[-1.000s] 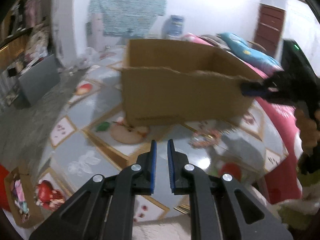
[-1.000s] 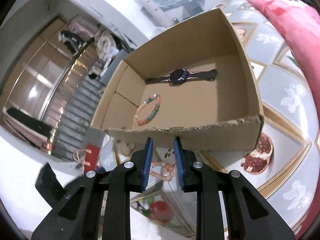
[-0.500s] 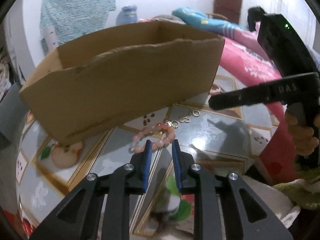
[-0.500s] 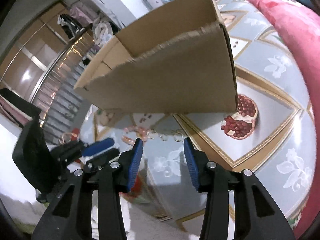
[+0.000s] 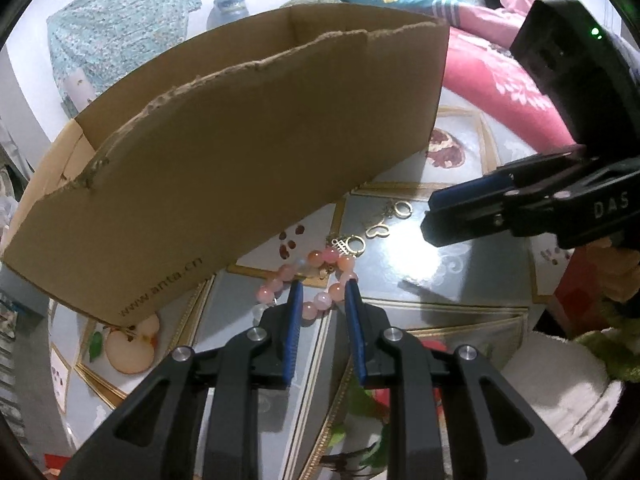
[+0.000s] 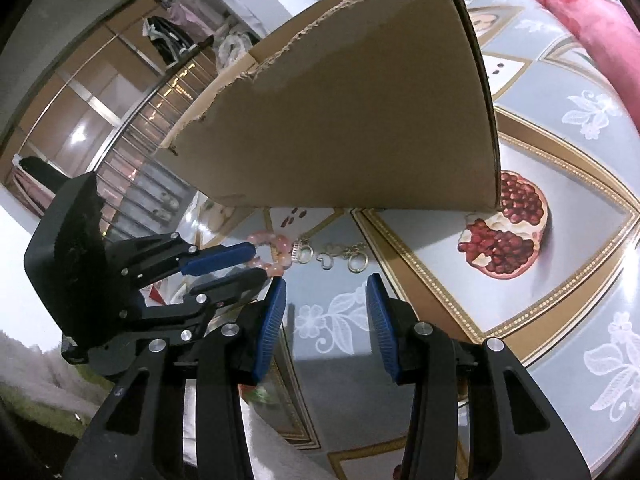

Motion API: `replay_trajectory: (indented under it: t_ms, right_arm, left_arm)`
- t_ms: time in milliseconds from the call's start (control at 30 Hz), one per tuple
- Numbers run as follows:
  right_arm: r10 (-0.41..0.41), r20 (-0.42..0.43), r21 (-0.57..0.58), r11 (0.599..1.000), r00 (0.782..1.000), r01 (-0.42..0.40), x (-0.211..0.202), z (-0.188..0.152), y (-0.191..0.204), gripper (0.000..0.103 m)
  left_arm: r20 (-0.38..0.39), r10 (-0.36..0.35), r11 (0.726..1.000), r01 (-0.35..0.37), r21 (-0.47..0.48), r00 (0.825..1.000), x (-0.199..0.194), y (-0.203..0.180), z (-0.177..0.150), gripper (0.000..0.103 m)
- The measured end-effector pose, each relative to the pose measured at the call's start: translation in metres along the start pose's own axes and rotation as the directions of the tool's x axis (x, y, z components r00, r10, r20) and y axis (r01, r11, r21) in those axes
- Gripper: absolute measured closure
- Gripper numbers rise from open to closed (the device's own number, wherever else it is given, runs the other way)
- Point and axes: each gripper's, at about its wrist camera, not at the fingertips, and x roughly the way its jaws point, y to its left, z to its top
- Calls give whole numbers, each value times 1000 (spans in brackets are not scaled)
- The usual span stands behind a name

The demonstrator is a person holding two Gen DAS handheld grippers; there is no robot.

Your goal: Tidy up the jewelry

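Left wrist view: the left gripper enters from the bottom centre, its blue pads slightly parted, astride the near arc of the pink bead bracelet, which lies on the patterned tablecloth in mid-frame; whether the pads touch the beads cannot be told. Just above and to the right of the beads, a gold chain of rings and a heart trails toward the upper right. The torn-edged cardboard box fills the upper left and centre, its lower edge just beyond the bracelet. The right gripper enters from the right edge; bare cloth lies open beneath it. Right wrist view: the right gripper, at bottom centre, stands spread with nothing between its pads, above open cloth with a white flower print. The gold chain lies just beyond its tips; the bracelet sits to the left of the chain, at the tips of the left gripper. The box looms above, its right corner beside a printed pomegranate.
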Motion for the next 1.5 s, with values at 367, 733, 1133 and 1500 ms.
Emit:
replay_trajectory:
  t_ms: [367, 733, 1133, 1500]
  right_arm:
    - [37, 17, 22, 999, 999, -37, -9, 0, -8, 61]
    - [51, 24, 33, 998, 998, -51, -11, -1, -10, 62]
    - [41, 26, 33, 999, 999, -42, -13, -2, -10, 63]
    - [16, 39, 40, 999, 999, -17, -7, -3, -3, 63]
  left_arm:
    - [-35, 43, 995, -39, 87, 998, 14, -18, 13, 83]
    - [72, 3, 1000, -3, 1, 997, -14, -4, 26, 94]
    - [160, -110, 862, 174, -476, 981, -40, 93, -16, 94]
    - [123, -40, 763, 110, -638, 992, -37, 139, -67, 93]
